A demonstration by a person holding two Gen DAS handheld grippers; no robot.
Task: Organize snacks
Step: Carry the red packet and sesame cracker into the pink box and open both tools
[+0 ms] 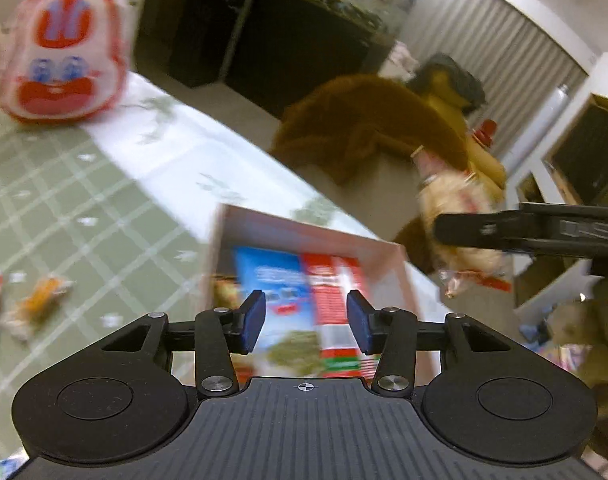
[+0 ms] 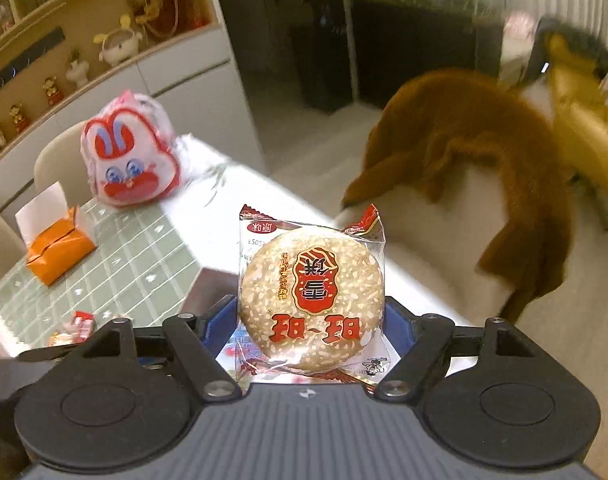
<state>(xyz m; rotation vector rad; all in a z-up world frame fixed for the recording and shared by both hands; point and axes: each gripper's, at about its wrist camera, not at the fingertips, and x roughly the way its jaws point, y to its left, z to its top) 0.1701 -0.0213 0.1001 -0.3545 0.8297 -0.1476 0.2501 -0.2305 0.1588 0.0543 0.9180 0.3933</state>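
My left gripper (image 1: 307,320) stands open, nothing between its blue pads (image 1: 254,320). It hangs over a pinkish cardboard box (image 1: 304,224) on the table, which holds a blue snack packet (image 1: 264,276) and a red one (image 1: 331,292). My right gripper (image 2: 309,316) is shut on a round rice cracker (image 2: 311,300) in a clear wrapper with red print, held upright above the table's edge. The left wrist view shows the same right gripper (image 1: 455,232) and cracker packet (image 1: 459,196) at the right, beyond the box.
A pink and red rabbit-face bag (image 2: 132,152) stands at the table's far end, an open orange box (image 2: 60,248) to its left. Loose wrapped snacks (image 1: 40,300) lie on the green checked cloth (image 1: 84,184). A chair draped with a brown coat (image 2: 463,160) stands beside the table.
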